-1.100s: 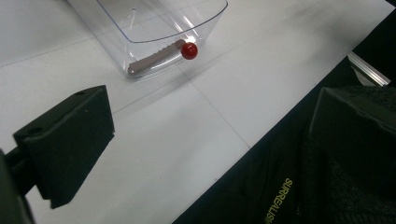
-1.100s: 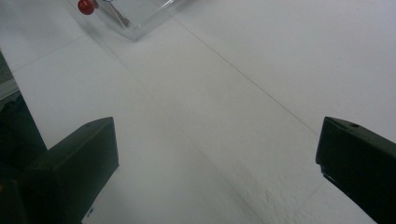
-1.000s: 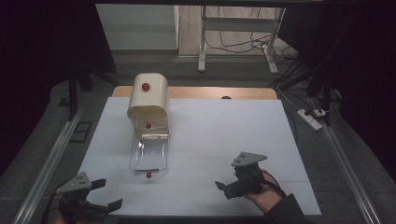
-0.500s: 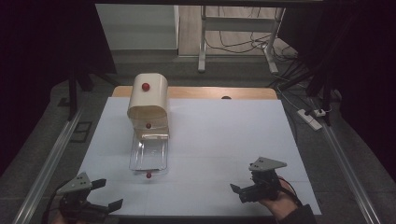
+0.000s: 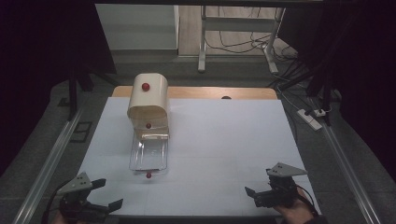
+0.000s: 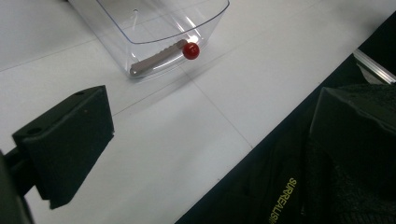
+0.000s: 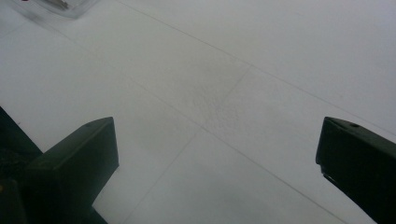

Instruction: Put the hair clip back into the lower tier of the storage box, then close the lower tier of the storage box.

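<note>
A clear plastic drawer (image 5: 149, 156) lies pulled out on the white desk (image 5: 224, 140), its far end still tucked under a cream rounded cabinet (image 5: 148, 100) that stands near the desk's far left part. The drawer is the landmark here. On its near wall sits a small red knob (image 5: 148, 175), which the left gripper view also shows (image 6: 190, 50) beside a pale strip on the drawer's transparent front. Two more red knobs mark the cabinet, one on its rounded top (image 5: 145, 86) and one lower on its front (image 5: 148, 125), just above the drawer.

The left gripper (image 5: 105, 193) hovers nearer the person than the drawer and to its left, at the desk's near edge, well apart from the red knob. Its jaws stand wide with nothing between them; in its own view one jaw hangs over the white surface and the other past the desk's edge, over dark cloth.

The right gripper (image 5: 254, 196) is far to the right of the drawer, close to the desk's near right corner, held in a hand (image 5: 294, 212). Its jaws are spread wide too, gripping nothing, with bare desk between them in the right gripper view, and a corner of the drawer (image 7: 60, 7) at that view's top left.
</note>
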A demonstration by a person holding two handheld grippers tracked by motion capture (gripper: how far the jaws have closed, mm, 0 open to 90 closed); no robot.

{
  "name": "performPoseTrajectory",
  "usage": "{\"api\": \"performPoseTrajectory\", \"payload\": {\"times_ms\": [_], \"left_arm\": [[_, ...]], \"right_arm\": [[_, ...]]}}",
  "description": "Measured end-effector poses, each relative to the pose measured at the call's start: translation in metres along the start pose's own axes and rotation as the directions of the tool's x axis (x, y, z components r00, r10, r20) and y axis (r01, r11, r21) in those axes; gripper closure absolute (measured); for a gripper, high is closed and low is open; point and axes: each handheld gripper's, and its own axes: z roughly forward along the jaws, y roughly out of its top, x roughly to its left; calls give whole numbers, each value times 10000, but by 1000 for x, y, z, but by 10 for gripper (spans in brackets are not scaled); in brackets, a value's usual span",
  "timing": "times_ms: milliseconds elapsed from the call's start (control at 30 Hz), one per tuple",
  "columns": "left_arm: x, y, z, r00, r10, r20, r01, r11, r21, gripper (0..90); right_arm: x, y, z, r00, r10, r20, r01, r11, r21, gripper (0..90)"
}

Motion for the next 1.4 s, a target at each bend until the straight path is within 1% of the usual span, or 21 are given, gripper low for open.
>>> {"api": "performPoseTrajectory", "payload": {"times_ms": [100, 267, 433, 700, 800, 933, 1133, 1300, 1400], "left_arm": [[-1, 0, 0, 9999, 64, -102, -63, 10000, 44, 0], [-1, 0, 0, 9999, -10, -148, 10, 10000, 11, 0], [-1, 0, 0, 9998, -16, -191, 16, 10000, 28, 0], [-1, 1, 1, 9998, -50, -187, 52, 10000, 66, 0], [0, 1, 1, 9998, -131, -120, 131, 9999, 42, 0], [1, 0, 0, 9998, -172, -95, 172, 9999, 2, 0], [-1, 1, 1, 9997, -64, -227, 66, 10000, 60, 0], [-3, 3, 2, 9987, -97, -494, 109, 9996, 243, 0], [-4, 4, 4, 9992, -48, -392, 62, 9993, 362, 0]], "right_arm": [[-3, -5, -4, 9999, 133, 53, -133, 9999, 16, 0], [-7, -8, -12, 9986, 534, 29, -533, 9984, -198, 0], [-9, -11, -17, 9976, 691, 38, -690, 9973, -245, 0], [-11, -16, -23, 9976, 684, 99, -682, 9975, -176, 0], [-12, -16, -23, 9976, 694, 54, -694, 9975, -118, 0], [-11, -16, -22, 9982, 596, 30, -596, 9982, -54, 0], [-10, -15, -20, 9990, 446, 41, -446, 9989, 145, 0], [-10, -15, -20, 9988, 486, 8, -486, 9988, 106, 0], [-10, -15, -20, 9989, 476, -12, -476, 9987, 190, 0]]}}
